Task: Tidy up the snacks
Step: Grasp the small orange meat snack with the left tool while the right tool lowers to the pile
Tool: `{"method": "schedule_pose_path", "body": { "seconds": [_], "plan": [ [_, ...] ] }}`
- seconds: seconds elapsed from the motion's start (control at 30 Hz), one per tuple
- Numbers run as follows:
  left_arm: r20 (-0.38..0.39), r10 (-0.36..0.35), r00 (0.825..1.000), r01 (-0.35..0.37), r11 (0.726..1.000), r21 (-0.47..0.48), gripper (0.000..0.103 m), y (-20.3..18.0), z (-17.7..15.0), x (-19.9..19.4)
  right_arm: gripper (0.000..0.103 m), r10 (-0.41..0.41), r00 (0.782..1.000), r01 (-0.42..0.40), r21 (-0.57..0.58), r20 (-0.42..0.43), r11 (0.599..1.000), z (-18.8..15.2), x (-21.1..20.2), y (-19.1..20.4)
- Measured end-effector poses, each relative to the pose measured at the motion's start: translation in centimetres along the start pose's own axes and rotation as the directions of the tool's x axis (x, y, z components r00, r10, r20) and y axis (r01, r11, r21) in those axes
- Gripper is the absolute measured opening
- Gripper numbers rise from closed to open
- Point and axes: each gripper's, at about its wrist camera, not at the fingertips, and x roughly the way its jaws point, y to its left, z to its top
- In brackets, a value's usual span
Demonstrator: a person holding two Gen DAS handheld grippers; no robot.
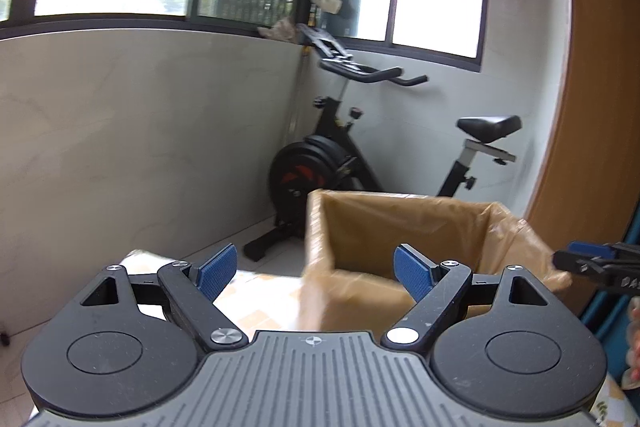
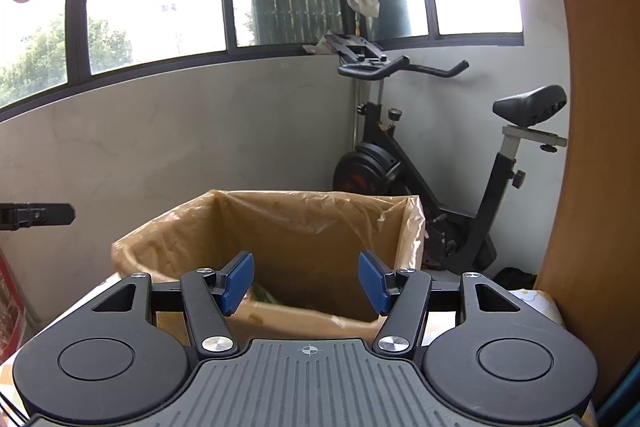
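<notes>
A balcony-like room with grey walls, wide windows and an exercise bike (image 2: 440,163) in the corner lies behind a surface (image 1: 256,287) covered in a light patterned cloth. On it, toward the far edge, stands a cardboard box (image 2: 304,319) lined with a brownish plastic bag (image 2: 280,227), its mouth pulled wide, probably so that snacks can be dropped in without snagging. Something green (image 2: 262,294), likely a snack pack, shows low inside the box, though too little is visible to be sure.

The left hand-held gripper (image 1: 316,273) is spread wide with nothing between its pads, and the box sits just ahead, toward its right finger. The right hand-held gripper (image 2: 306,281) is partly spread and also empty, aimed straight into the box opening.
</notes>
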Motion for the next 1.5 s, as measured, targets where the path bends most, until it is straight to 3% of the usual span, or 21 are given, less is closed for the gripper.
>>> {"method": "schedule_pose_path", "body": {
  "seconds": [0.3,0.63,0.77,0.87,1.07,1.23,1.33,1.5],
  "plan": [
    [-0.035,0.078,0.996,-0.079,0.995,-0.058,0.087,3.2,-5.0,-3.7,0.056,0.007,1.000,-0.006,-0.013,0.012,1.000,-3.6,-2.2,0.9],
    [-0.209,0.093,0.973,-0.122,0.984,-0.130,0.086,5.0,-11.0,-3.6,0.056,-0.005,0.999,0.005,-0.011,-0.050,1.000,-8.6,-2.8,1.4],
    [-0.295,0.056,0.954,-0.100,0.985,-0.138,0.085,4.1,-13.4,-3.0,0.056,-0.012,0.996,0.012,0.001,-0.092,1.000,-10.5,-2.6,1.4],
    [-0.370,0.011,0.929,-0.075,0.984,-0.159,0.083,3.1,-15.0,-2.7,0.056,-0.014,0.992,0.017,0.021,-0.126,1.000,-11.8,-2.6,1.2],
    [-0.551,-0.080,0.831,-0.066,0.968,-0.240,0.064,2.6,-18.5,-2.8,0.056,-0.022,0.986,0.031,0.050,-0.164,0.998,-13.6,-2.6,0.8],
    [-0.569,-0.105,0.815,-0.075,0.956,-0.285,0.063,3.5,-18.6,-2.0,0.056,-0.024,0.982,0.036,0.055,-0.190,0.998,-14.2,-2.1,0.5],
    [-0.583,-0.096,0.807,-0.099,0.951,-0.294,0.055,4.0,-18.8,-0.7,0.056,-0.021,0.981,0.034,0.063,-0.193,0.997,-14.5,-2.0,0.4],
    [-0.568,-0.087,0.819,-0.107,0.948,-0.299,0.052,4.2,-18.4,1.0,0.056,-0.028,0.978,0.044,0.076,-0.207,0.996,-15.0,-2.0,0.1]
  ]
}}
